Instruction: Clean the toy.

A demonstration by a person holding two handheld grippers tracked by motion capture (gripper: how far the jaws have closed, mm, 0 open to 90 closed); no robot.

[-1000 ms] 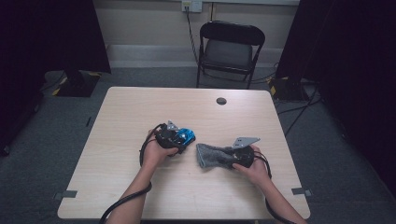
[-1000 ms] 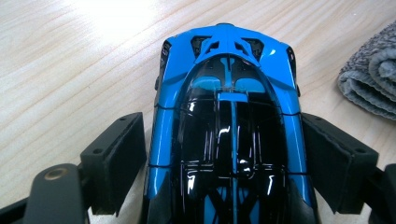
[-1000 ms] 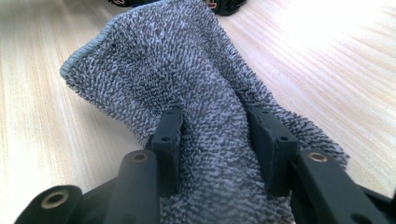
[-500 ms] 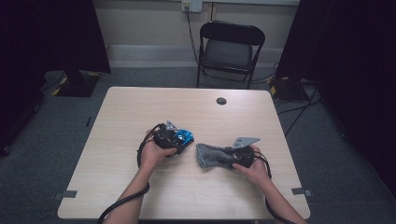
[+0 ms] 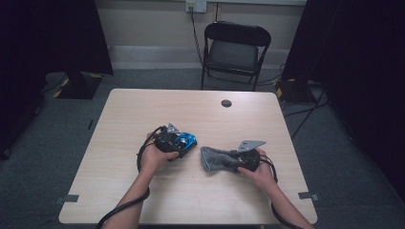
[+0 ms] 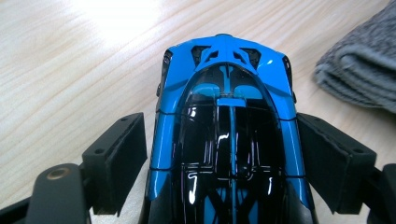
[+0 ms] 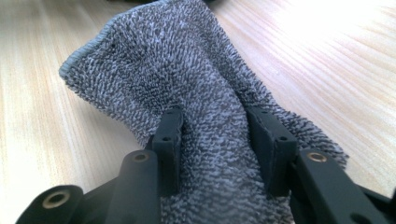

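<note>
The glossy blue-and-black toy sports car (image 6: 226, 135) rests on the light wooden counter (image 5: 143, 114), left of centre. The left claw (image 6: 224, 163) straddles it: one black pad flanks each side of the car body, with the car's far end projecting beyond the pads. The right-hand pad lies against the body; a narrow gap shows at the left-hand pad, so a firm grip cannot be confirmed.

The folded grey terry cloth (image 7: 187, 107) lies on the counter just beside the car, apart from it. The right claw (image 7: 219, 149) is closed on the cloth, both pads pressed into the bunched pile, the free end extending ahead of the claw.
</note>
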